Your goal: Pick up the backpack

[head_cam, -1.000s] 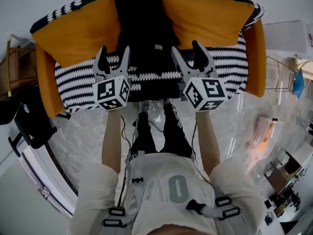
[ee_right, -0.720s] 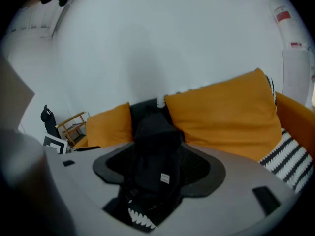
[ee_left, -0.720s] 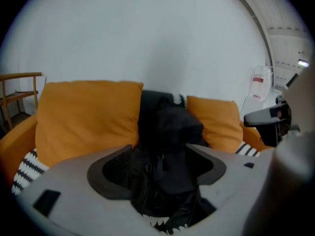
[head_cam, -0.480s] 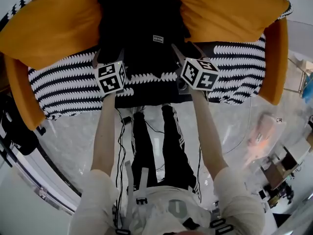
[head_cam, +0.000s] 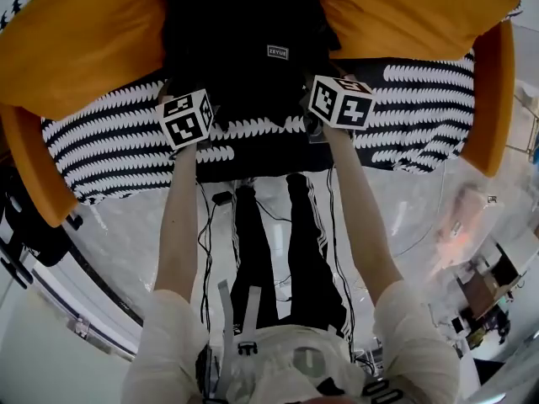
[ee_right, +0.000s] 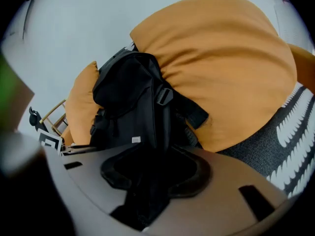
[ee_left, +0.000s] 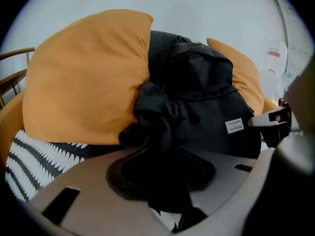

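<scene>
The black backpack (head_cam: 244, 57) stands upright at the back middle of the sofa, wedged between the left orange cushion (head_cam: 76, 40) and the right orange cushion (head_cam: 404, 11), both of which press against its sides. Its front, with a small grey label (head_cam: 278, 52), faces the person, and the room in front of it is open over the seat edge. The orange armrests (head_cam: 488, 108) close off the far ends of the sofa.

The left gripper (ee_left: 162, 173) has just been closing and its jaws now clamp a bunch of black fabric at the backpack's left side, beside a strap buckle. The right gripper (ee_right: 152, 173) has likewise been closing – its jaws pinch black fabric low on the opposite side.

The seat wears a black-and-white patterned cover (head_cam: 109, 141). Below the sofa's front edge lies a pale glossy floor (head_cam: 135, 234) with thin cables (head_cam: 210, 225) beside the person's legs. A plain pale wall (ee_left: 197, 9) rises behind, and a wooden chair (ee_left: 15, 55) shows past the left cushion.

The backpack is closed – its contents are hidden.
</scene>
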`<state>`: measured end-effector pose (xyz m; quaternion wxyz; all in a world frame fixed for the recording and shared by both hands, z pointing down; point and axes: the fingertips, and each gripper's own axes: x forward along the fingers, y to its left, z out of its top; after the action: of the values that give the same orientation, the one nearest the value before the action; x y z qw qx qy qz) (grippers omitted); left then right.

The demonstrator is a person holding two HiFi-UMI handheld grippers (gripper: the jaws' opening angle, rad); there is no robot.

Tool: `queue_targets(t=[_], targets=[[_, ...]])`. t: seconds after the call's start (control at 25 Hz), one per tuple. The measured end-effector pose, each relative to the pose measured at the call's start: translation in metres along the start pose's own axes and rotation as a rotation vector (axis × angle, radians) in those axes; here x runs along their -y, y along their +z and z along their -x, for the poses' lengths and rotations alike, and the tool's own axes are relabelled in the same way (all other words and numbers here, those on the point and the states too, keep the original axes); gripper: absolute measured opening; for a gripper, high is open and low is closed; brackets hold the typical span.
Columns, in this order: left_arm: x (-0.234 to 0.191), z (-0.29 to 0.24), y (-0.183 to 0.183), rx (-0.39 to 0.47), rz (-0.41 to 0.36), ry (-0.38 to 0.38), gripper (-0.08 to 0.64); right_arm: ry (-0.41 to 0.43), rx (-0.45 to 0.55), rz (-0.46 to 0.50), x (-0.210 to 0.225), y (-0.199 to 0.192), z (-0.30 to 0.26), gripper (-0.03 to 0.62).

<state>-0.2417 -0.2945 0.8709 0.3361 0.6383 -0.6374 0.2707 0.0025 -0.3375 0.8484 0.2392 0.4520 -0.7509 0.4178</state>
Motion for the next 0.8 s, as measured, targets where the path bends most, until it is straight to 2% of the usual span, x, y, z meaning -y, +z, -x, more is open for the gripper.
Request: queue_targets(t=[0.16,0.32,0.68,0.8], targets=[[0.002,0.003,0.004,-0.003,-0.018,-0.031,0.115,0.002,0.027,-0.025,-0.008,0.003,-0.002,0.090],[0.011,0.015,0.013,0.020,-0.102,-0.020,0.056,-0.028,0.032,0.060,-0.014,0.003,0.002,0.055],[0.018,0.087,0.048,0.119,-0.133,0.001,0.038,-0.040,0.077,0.079,-0.042,0.020,0.056,0.029],[0.021,0.117,0.069,0.148,-0.117,-0.015,0.038,-0.049,0.105,0.071,-0.055,0.036,0.080,0.028]])
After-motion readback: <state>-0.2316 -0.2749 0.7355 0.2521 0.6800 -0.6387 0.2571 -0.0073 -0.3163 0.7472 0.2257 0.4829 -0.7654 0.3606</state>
